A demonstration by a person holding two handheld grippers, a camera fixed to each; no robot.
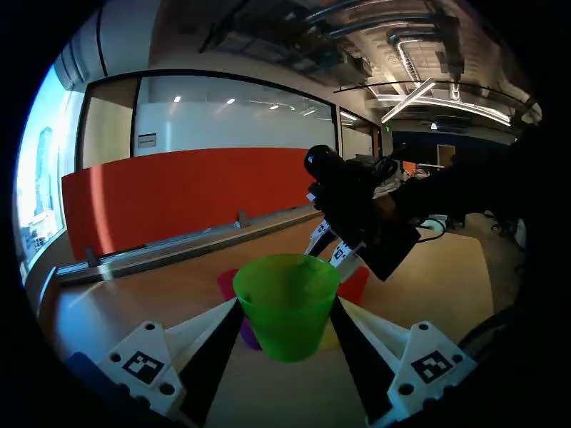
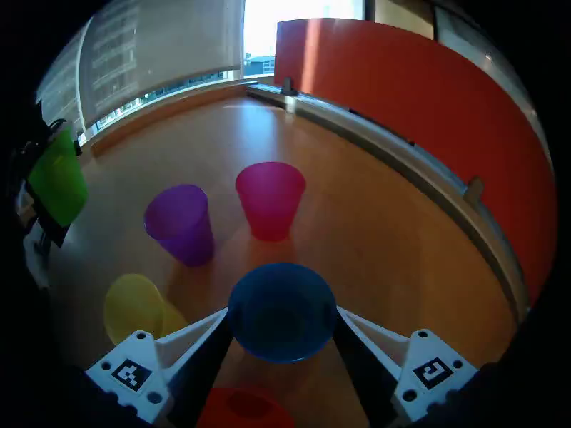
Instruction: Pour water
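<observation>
In the left gripper view my left gripper (image 1: 285,314) is shut on a green cup (image 1: 287,305), held upright above the wooden table (image 1: 178,292). Beyond it the right gripper (image 1: 335,246) hangs in a dark-sleeved hand. In the right gripper view my right gripper (image 2: 282,317) is shut on a blue cup (image 2: 282,310), its mouth facing the camera, raised over the table (image 2: 385,235). The green cup (image 2: 57,178) in the other gripper sits at the far left. I cannot tell whether either cup holds water.
On the table stand a purple cup (image 2: 180,222), a pink cup (image 2: 270,198), a yellow cup (image 2: 133,308) and a red cup (image 2: 243,406). An orange partition (image 2: 428,107) with a metal rail (image 2: 400,160) lines the table's far edge. Windows (image 2: 164,50) lie beyond.
</observation>
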